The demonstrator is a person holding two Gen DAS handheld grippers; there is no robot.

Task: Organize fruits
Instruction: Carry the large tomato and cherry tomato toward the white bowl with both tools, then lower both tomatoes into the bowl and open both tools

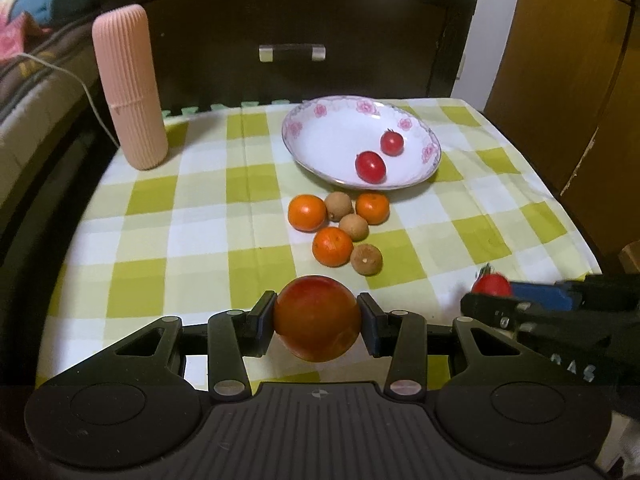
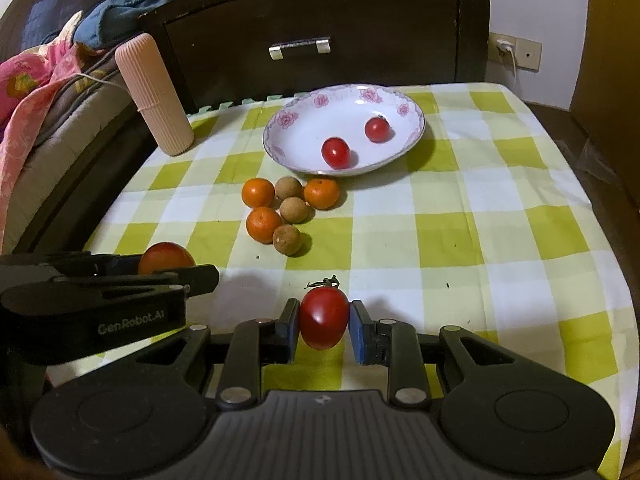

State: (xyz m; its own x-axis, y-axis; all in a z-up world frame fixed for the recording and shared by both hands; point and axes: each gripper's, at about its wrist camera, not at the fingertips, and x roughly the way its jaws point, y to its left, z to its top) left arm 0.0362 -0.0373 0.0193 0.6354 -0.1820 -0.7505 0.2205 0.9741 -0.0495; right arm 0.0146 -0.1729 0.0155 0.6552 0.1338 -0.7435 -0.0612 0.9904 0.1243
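Note:
My left gripper [image 1: 317,316] is shut on a large red-orange fruit [image 1: 317,318], held just above the checked cloth. My right gripper [image 2: 324,322] is shut on a small red tomato [image 2: 323,317] with a dry green stem. Each gripper shows in the other view: the right gripper [image 1: 520,300] at the right edge, the left gripper [image 2: 176,274] at the left edge. A white flowered plate [image 1: 320,136] at the far middle holds two red tomatoes [image 1: 371,166]. In front of the plate lie three small oranges [image 1: 307,213] and three brown longans [image 1: 353,227], close together.
A tall pink ribbed case [image 1: 128,88] stands upright at the far left of the table. Behind the table is a dark wooden cabinet [image 1: 292,40] with a metal handle. Bedding lies at the left, and a wooden door [image 1: 560,80] at the right.

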